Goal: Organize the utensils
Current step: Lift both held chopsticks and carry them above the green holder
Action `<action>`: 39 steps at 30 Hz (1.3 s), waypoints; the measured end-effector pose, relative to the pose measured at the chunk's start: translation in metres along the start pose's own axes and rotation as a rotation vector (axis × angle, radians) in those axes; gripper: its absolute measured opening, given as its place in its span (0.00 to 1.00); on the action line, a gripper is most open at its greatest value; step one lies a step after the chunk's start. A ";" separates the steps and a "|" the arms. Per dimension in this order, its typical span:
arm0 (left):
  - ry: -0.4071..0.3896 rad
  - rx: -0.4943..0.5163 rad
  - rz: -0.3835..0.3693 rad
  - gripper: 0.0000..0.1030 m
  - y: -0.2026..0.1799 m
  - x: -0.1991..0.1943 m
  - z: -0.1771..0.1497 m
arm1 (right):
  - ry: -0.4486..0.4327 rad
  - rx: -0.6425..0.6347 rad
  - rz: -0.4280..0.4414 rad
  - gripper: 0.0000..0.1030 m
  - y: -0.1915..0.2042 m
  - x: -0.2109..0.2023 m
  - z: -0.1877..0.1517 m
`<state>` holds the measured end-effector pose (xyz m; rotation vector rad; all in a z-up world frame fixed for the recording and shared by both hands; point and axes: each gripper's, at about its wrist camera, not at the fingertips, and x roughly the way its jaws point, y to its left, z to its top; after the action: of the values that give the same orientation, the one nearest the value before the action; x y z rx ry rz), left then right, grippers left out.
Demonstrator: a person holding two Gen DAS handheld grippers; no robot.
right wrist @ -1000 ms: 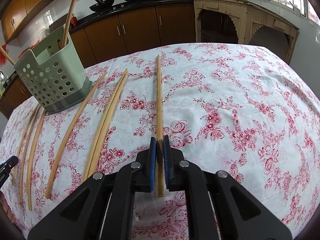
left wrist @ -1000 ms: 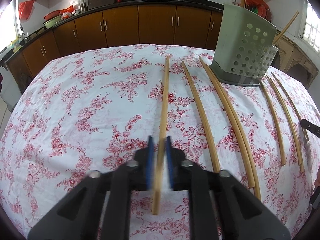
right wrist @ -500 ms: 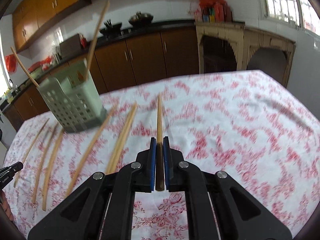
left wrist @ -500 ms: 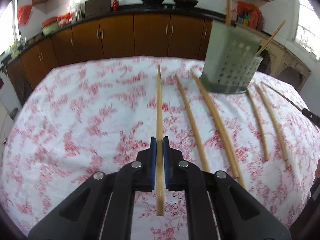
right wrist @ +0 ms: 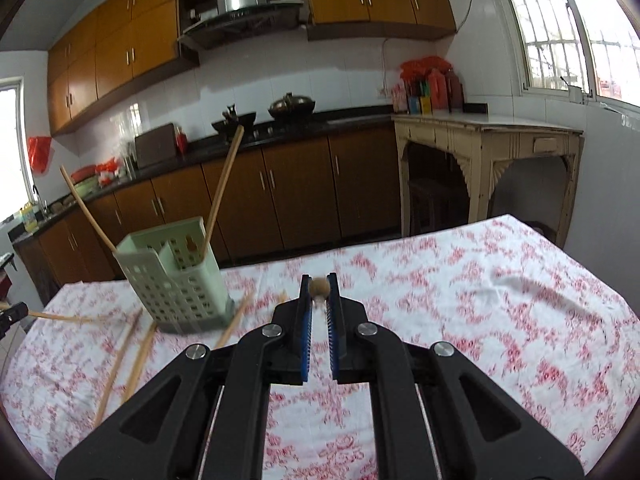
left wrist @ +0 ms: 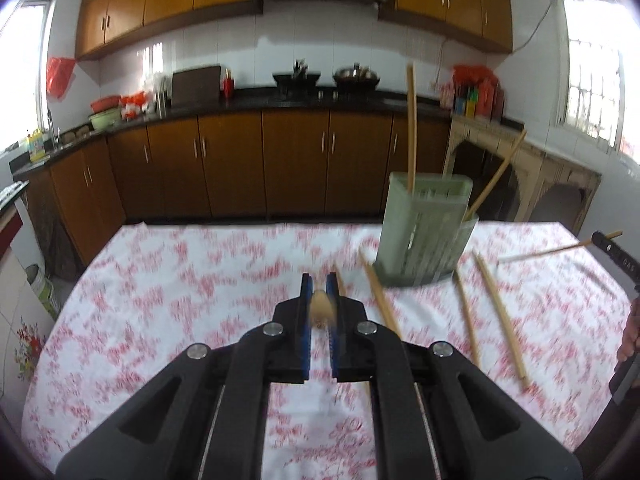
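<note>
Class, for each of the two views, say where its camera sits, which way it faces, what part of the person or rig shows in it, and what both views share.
Left wrist view: on the left gripper, facing across the floral tablecloth to the brown cabinets; its jaws pinch a wooden chopstick end-on; the other gripper's tip and some fingers show at right.
Right wrist view: on the right gripper, facing likewise; jaws pinch a second chopstick end-on.
Shared: the pale green perforated utensil holder, loose chopsticks, the kitchen counter.
</note>
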<state>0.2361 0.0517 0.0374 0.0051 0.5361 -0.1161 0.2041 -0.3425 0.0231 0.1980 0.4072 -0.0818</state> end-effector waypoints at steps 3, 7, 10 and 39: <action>-0.039 -0.017 -0.013 0.08 0.000 -0.007 0.012 | -0.020 0.016 0.011 0.07 0.001 -0.003 0.008; -0.062 -0.024 -0.016 0.08 -0.002 -0.011 0.022 | -0.037 0.021 0.025 0.07 0.005 -0.005 0.016; -0.071 -0.027 -0.016 0.08 -0.003 -0.013 0.028 | -0.050 0.020 0.038 0.07 0.009 -0.008 0.023; -0.188 0.101 -0.182 0.07 -0.088 -0.036 0.162 | -0.245 0.008 0.255 0.07 0.093 -0.014 0.139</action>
<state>0.2779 -0.0372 0.1972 0.0437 0.3416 -0.3181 0.2562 -0.2803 0.1699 0.2431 0.1352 0.1423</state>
